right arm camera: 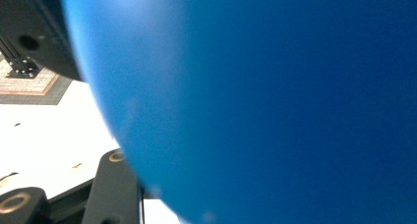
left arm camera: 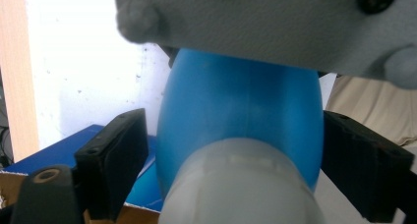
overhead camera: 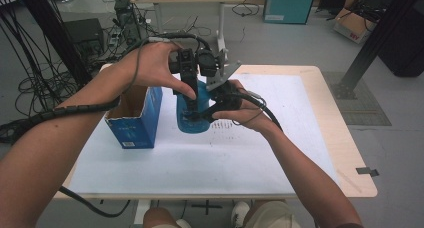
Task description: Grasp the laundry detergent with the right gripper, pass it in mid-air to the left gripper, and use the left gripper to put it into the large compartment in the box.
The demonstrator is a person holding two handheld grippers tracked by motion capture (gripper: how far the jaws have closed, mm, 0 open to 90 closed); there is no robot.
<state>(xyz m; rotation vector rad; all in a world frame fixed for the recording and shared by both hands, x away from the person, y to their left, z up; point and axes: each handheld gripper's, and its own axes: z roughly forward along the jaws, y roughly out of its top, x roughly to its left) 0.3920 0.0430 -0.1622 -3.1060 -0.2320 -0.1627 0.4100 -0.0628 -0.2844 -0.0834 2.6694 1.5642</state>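
Observation:
A blue bottle with a white cap stands upright in the middle of the white table top. My left gripper comes down over it from above. In the left gripper view its jaws straddle the bottle's shoulder, open, with a thin gap at the left jaw. My right gripper holds the bottle's body from the right side, shut on it. The bottle's blue wall sits right against the right gripper's camera, with one black finger beside it.
An open blue carton stands just left of the bottle. The right gripper's grey plate hangs over the bottle. The table's wooden edge runs along the right. Cables, a desk and boxes lie on the floor beyond.

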